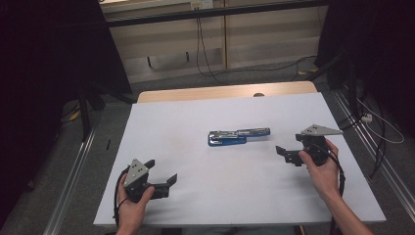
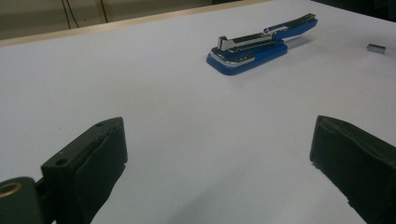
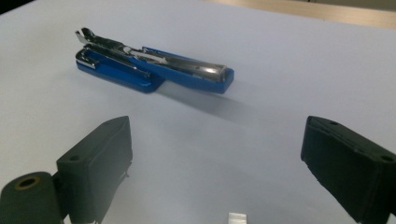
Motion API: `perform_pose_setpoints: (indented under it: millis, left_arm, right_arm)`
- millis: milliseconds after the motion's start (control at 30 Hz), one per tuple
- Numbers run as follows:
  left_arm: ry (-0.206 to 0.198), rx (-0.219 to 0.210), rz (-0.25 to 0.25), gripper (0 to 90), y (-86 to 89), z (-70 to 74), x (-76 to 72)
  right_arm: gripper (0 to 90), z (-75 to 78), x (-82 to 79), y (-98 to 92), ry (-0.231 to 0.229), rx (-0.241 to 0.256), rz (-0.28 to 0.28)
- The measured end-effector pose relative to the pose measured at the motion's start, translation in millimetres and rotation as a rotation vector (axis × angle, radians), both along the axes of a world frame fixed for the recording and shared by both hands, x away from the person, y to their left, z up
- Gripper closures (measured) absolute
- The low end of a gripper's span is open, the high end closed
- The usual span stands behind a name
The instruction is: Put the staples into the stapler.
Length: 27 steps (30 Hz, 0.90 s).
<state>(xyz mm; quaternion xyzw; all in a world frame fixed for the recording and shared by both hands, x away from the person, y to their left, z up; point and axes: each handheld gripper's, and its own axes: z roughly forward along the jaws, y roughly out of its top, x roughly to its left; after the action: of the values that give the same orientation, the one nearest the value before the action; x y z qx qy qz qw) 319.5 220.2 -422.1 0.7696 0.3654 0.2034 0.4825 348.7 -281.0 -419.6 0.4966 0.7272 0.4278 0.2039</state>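
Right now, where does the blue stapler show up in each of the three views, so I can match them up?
High view: the blue stapler lies opened out at the table's middle, between the two tongs.
Left gripper view: upper right, far beyond the open jaws.
Right gripper view: upper left, ahead of the open jaws.
Shared landmark: the white tabletop with its wooden far edge.

Left gripper (image 1: 164, 172): held in left hand (image 1: 131, 203), jaws spread wide with nothing between them, pointing forward and toward the right gripper. Right gripper (image 1: 283, 152): held in right hand (image 1: 323, 169), jaws likewise wide apart and bare, pointing toward the left gripper. Both forearms enter from the near edge, well apart.
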Motion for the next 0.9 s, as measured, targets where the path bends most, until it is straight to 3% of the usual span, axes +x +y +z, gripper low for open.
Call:
perform_pose_setpoints:
  millis: [100,167,400,633,833,900]
  left_arm:
    - [-0.006,0.009,-0.007,4.2,-4.1,-0.2,2.8]
    - [-0.01,0.032,-0.019,4.2,-6.1,-1.0,1.5]
    - [-0.006,0.023,-0.027,4.1,-6.8,-0.4,-1.1]
    - [0.001,0.023,-0.035,4.1,-7.9,-1.4,-0.2]
    - [0.003,0.027,-0.036,4.1,-9.0,-2.0,-0.4]
    - [0.007,0.033,-0.039,4.1,-9.5,-2.7,0.0]
  right_arm:
    - [8.4,0.2,2.6,-3.2,0.039,0.009,0.009]
    - [8.3,0.4,4.5,-6.2,0.068,-0.01,0.014]
    - [8.5,-4.0,12.2,-21.7,0.132,-0.043,-0.012]
    - [7.1,-5.3,15.7,-24.9,0.202,-0.116,0.03]
    - [13.8,-4.3,17.7,-22.6,0.247,-0.149,0.075]
    - [17.7,-2.8,19.4,-21.2,0.282,-0.144,0.092]
